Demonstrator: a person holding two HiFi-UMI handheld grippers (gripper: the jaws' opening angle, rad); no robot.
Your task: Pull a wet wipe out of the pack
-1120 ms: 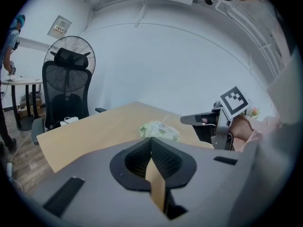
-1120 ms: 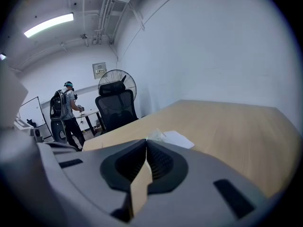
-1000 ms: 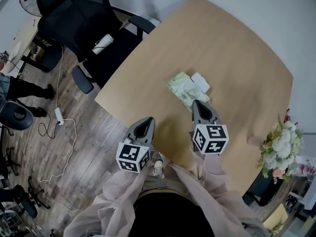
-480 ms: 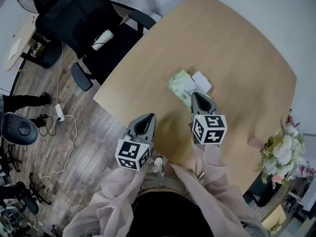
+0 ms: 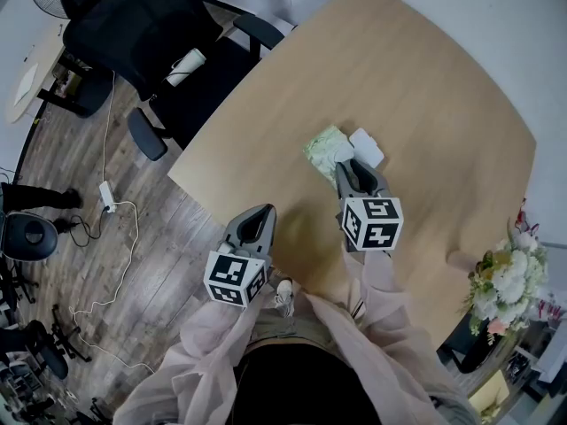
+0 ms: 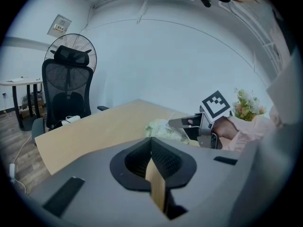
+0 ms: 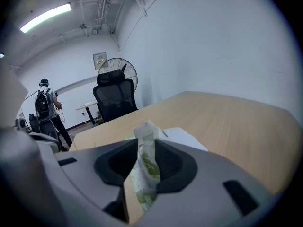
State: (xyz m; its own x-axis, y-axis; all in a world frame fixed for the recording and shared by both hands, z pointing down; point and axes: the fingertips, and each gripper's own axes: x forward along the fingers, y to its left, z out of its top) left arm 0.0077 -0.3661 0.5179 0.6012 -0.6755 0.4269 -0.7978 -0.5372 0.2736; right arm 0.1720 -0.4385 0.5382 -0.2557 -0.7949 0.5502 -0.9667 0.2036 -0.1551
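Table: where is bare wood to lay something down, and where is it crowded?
The table is bare beyond the wet wipe pack up to its far edge, between the pack and the flowers, and from the pack toward the office chair side. Crowded only at the pack and the white flat piece beside it.

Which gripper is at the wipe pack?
The right gripper: its jaws, just opening, stand around the pack. The left gripper is shut, away from it.

One table (image 5: 425,104), one wipe pack (image 5: 324,145), one bunch of flowers (image 5: 505,280), one fan (image 7: 121,65) and two grippers, the left gripper (image 5: 262,211) and the right gripper (image 5: 356,167), are being shown.
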